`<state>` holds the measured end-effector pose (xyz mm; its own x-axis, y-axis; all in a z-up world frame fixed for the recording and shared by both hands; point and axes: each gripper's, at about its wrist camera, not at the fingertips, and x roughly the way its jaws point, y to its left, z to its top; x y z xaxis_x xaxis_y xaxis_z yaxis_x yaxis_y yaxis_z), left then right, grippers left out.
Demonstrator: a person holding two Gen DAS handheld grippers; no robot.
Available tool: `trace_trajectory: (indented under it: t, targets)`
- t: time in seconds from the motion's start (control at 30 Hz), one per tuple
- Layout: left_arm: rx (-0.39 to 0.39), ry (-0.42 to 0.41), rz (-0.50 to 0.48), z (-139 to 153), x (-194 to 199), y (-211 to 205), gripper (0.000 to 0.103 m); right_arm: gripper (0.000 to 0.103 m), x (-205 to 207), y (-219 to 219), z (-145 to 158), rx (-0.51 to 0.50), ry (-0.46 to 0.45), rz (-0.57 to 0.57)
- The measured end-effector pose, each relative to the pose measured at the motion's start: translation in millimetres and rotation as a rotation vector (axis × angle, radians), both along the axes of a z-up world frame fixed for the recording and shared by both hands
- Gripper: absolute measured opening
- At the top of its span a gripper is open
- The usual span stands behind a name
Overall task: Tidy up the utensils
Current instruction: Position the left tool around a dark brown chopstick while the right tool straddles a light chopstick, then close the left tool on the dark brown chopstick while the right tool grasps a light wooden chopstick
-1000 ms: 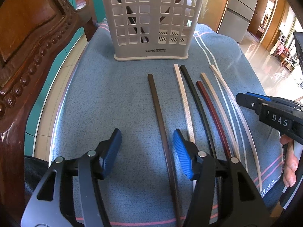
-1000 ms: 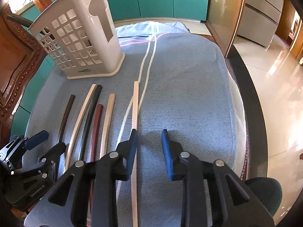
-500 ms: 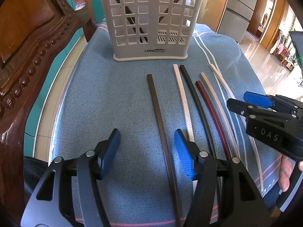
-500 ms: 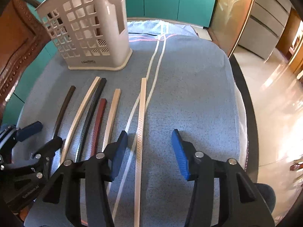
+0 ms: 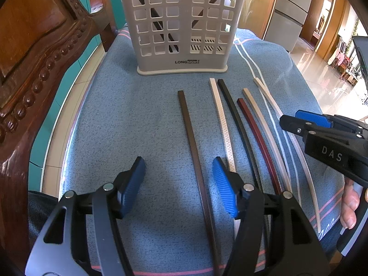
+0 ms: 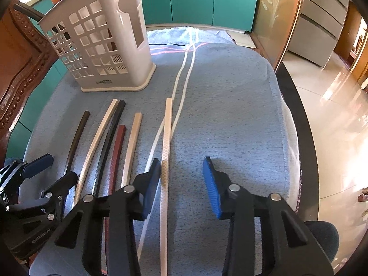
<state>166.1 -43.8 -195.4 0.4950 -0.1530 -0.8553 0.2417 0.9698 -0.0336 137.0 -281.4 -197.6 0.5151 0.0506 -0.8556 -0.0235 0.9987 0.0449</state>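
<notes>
1. Left gripper (image 5: pixel 178 186), jaws spread, straddles the dark brown chopstick (image 5: pixel 192 142) in front of the utensil holder (image 5: pixel 181 23).
2. Right gripper (image 6: pixel 181 184), jaws apart, straddles the cream patterned chopstick (image 6: pixel 166 151), rightmost before the holder.

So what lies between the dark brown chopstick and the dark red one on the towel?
Two sticks, in both views: a white patterned chopstick and a black chopstick side by side, between the dark brown chopstick and the dark red chopstick.
</notes>
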Motion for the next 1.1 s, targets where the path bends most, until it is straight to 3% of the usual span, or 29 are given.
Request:
trace_trajectory:
  t: [0.43, 1.1]
  targets:
    - [0.0, 0.0, 0.001, -0.2, -0.1, -0.8, 0.063, 0.023, 0.5, 0.3, -0.9, -0.026, -0.007, -0.005]
    - [0.007, 0.014, 0.002, -2.2, 9.5, -1.2, 0.067, 0.02, 21.9, 7.6, -0.8, -0.077, -0.009, 0.025]
